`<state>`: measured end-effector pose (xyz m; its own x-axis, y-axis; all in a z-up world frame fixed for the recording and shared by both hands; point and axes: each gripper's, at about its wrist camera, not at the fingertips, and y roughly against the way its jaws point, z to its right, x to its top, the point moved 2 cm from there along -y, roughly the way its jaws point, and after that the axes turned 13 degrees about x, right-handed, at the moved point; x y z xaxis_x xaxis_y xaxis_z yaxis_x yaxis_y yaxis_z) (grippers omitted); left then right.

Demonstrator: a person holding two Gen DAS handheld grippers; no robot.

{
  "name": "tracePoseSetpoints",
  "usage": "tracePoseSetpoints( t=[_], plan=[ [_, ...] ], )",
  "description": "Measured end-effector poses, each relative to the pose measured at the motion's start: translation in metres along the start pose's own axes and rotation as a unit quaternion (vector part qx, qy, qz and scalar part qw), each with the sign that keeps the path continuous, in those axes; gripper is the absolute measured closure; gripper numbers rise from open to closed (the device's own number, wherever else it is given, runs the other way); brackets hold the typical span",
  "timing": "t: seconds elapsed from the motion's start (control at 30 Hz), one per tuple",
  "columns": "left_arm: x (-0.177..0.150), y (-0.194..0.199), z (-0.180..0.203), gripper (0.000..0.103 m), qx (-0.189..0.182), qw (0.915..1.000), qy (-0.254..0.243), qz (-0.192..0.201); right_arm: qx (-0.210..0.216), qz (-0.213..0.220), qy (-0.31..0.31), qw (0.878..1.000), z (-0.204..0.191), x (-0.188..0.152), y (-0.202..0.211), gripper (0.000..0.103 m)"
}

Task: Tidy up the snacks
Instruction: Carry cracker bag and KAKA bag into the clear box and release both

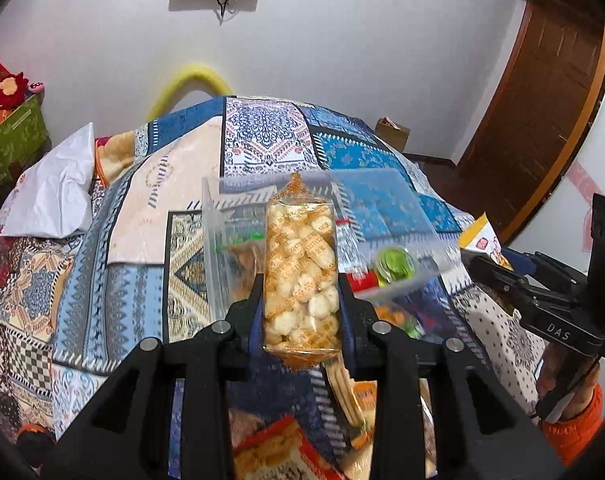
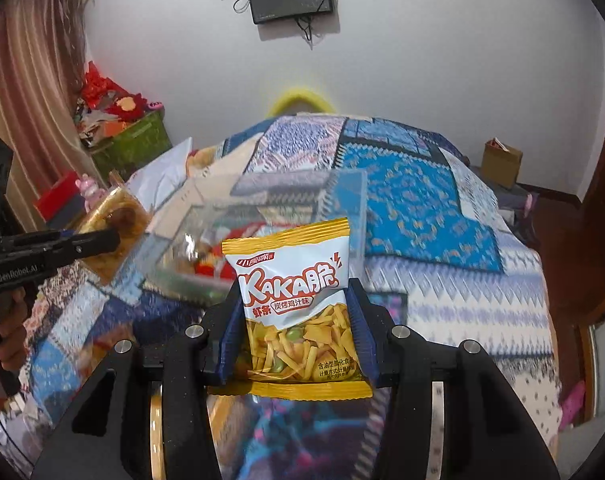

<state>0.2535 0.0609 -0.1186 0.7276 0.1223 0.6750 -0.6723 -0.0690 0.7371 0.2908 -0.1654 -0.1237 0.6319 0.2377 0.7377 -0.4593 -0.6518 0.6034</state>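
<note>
My left gripper (image 1: 300, 284) is shut on a clear packet of puffed rice snacks (image 1: 300, 276), held upright above the bed. Behind it stands a clear plastic bin (image 1: 398, 208) that holds several snack packets. My right gripper (image 2: 296, 300) is shut on a yellow and white KAKA chip bag (image 2: 294, 300), also held upright. The same bin (image 2: 262, 220) shows behind that bag, blurred. The left gripper with its packet (image 2: 110, 220) shows at the left of the right wrist view. The right gripper (image 1: 486, 264) shows at the right edge of the left wrist view.
A patchwork blue quilt (image 1: 142, 240) covers the bed. More snack packets (image 1: 270, 452) lie on it below my left gripper. A white plastic bag (image 1: 58, 196) lies at the left. A cardboard box (image 2: 502, 160) stands on the floor at the right, by a wooden door (image 1: 542, 100).
</note>
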Motion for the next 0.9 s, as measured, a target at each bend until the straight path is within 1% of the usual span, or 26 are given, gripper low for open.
tracePoseSetpoints(
  t=[0.27, 0.4, 0.57, 0.7, 0.9],
  plan=[
    [0.024, -0.038, -0.004, 0.072, 0.012, 0.9999, 0.008, -0.009, 0.016, 0.004, -0.001, 1.0, -0.001, 0.032, -0.036, 0.058],
    [0.033, -0.06, -0.008, 0.072, 0.015, 0.9996, 0.015, -0.016, 0.012, -0.005, -0.002, 1.0, 0.001, 0.041, -0.059, 0.058],
    [0.042, -0.087, -0.007, 0.072, 0.018, 0.9991, 0.026, -0.028, 0.005, -0.029, -0.009, 1.0, 0.01, 0.043, -0.088, 0.058],
    [0.045, -0.108, -0.005, 0.072, 0.04, 0.9984, 0.021, -0.035, -0.001, -0.052, -0.014, 0.999, 0.015, 0.039, -0.108, 0.058],
    [0.049, -0.13, -0.008, 0.072, 0.055, 0.9974, 0.025, -0.04, -0.01, -0.072, -0.013, 0.997, 0.02, 0.033, -0.125, 0.058]
  ],
)
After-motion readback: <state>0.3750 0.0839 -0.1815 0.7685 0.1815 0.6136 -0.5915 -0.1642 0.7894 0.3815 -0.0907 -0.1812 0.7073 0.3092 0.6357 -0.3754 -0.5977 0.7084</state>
